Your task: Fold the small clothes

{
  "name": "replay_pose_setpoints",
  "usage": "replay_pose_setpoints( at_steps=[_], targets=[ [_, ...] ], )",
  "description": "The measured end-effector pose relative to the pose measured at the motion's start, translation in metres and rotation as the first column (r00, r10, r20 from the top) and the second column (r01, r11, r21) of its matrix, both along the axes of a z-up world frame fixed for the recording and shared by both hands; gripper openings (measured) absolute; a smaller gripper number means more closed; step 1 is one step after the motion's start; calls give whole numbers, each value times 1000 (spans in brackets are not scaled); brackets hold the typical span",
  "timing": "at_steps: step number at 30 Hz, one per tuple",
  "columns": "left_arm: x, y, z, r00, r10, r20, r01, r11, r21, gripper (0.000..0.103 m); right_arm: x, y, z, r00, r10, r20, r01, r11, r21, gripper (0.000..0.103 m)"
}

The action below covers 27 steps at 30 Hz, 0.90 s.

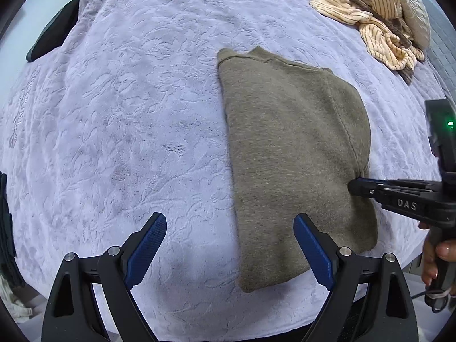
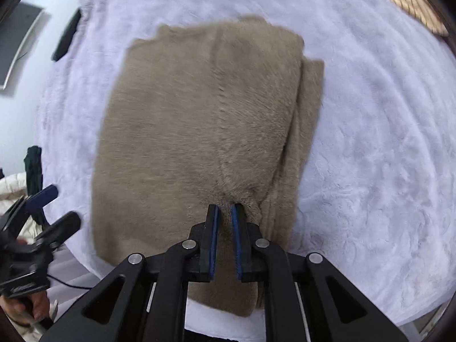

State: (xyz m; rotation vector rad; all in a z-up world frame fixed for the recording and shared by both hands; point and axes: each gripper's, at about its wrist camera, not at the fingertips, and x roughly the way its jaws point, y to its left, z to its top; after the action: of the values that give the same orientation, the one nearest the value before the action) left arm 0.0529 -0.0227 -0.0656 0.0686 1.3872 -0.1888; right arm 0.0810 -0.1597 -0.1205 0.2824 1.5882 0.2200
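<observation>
Folded sweater (image 1: 296, 154) lies near blanket (image 1: 128, 114) edge; right tool (image 2: 225, 209) pinches its fabric; left tool (image 1: 229, 225) spread.

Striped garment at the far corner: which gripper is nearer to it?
Right. The right gripper sits on the brown garment, below the striped garment; the left gripper hangs open, farther back.

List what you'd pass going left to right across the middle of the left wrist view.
Lavender bedspread → folded olive-brown garment → right claw, its tips nearly closed and pinching a bit of that garment's right side → the hand holding it at the right border.
</observation>
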Motion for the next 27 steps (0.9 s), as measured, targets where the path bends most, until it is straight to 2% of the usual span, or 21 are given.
replay_pose_setpoints(
  at_steps=[2,4,6,8,10,11,12,13,20,22,24,27],
  targets=[
    [0,1,2,1000,9,-2,-9,1000,10,91,1,-8,2,998,-55,-13,56,998,29,11],
    [-1,1,3,1000,13,2,-13,1000,15,91,-2,-11,14,999,-51,8,52,999,-16,15],
    [0,1,4,1000,17,1,-17,1000,12,91,-7,-13,26,999,-29,22,31,995,-94,45],
    [0,0,4,1000,20,-4,-20,1000,11,91,-13,-19,38,999,-43,30,45,994,-101,57],
    [0,-2,5,1000,22,-8,-22,1000,10,91,-20,-21,47,998,-54,34,58,992,-110,58],
    [0,-3,5,1000,22,-9,-22,1000,12,91,-23,-21,52,998,-56,37,60,991,-120,63],
    [-1,-4,6,1000,21,-9,-21,1000,16,91,-27,-23,55,997,-58,41,63,989,-131,73],
    [-1,-6,6,1000,18,-8,-18,1000,25,91,-28,-23,61,997,-60,46,66,988,-143,77],
    [-5,-16,10,1000,3,-18,-2,999,33,91,-36,2,79,994,-61,89,77,977,-199,85],
    [-6,-17,12,1000,1,-18,0,999,33,91,-38,4,84,994,-50,100,71,974,-217,90],
    [-6,-19,13,1000,-2,-19,3,999,54,92,-40,8,86,994,-47,102,69,972,-225,103],
    [-7,-22,15,1000,-11,-8,12,996,86,92,-40,12,88,992,-52,111,77,968,-239,103]
  ],
)
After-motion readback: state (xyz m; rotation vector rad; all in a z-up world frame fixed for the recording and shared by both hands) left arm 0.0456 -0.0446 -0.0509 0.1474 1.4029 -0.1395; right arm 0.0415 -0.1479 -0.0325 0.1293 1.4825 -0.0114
